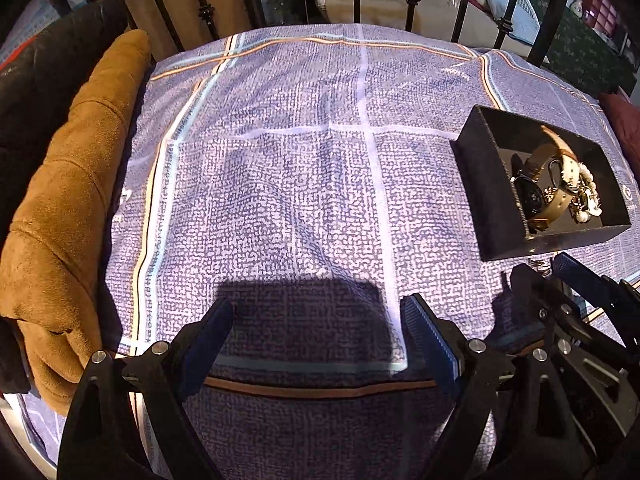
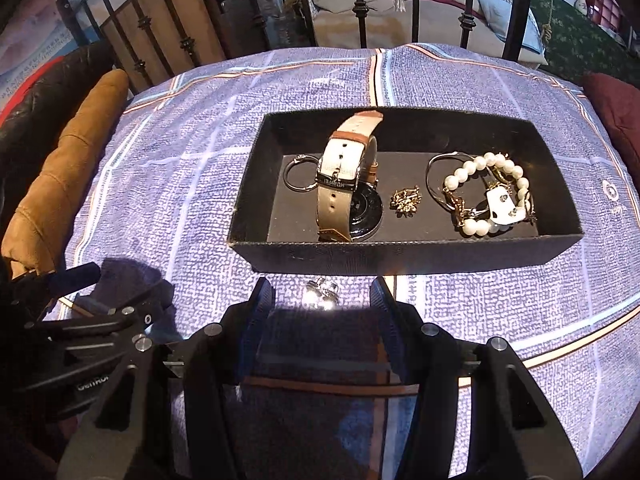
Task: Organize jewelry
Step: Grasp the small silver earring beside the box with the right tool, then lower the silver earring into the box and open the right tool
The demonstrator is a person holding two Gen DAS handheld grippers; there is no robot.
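Note:
A black open box (image 2: 400,256) lies on the patterned purple cloth; it also shows at the right of the left wrist view (image 1: 480,184). Inside lie a watch with a beige strap (image 2: 340,184), a silver ring (image 2: 299,174), a small gold brooch (image 2: 406,200) and a pearl bracelet (image 2: 490,196) tangled with a gold chain. A small shiny silver piece (image 2: 322,294) lies on the cloth in front of the box, between the open fingers of my right gripper (image 2: 322,300). My left gripper (image 1: 320,320) is open and empty over bare cloth, left of the box.
A tan cushion (image 1: 68,208) and a dark jacket (image 1: 40,80) lie along the left edge. A black iron railing (image 2: 360,12) stands behind the table. A dark red cushion (image 2: 616,108) is at the far right.

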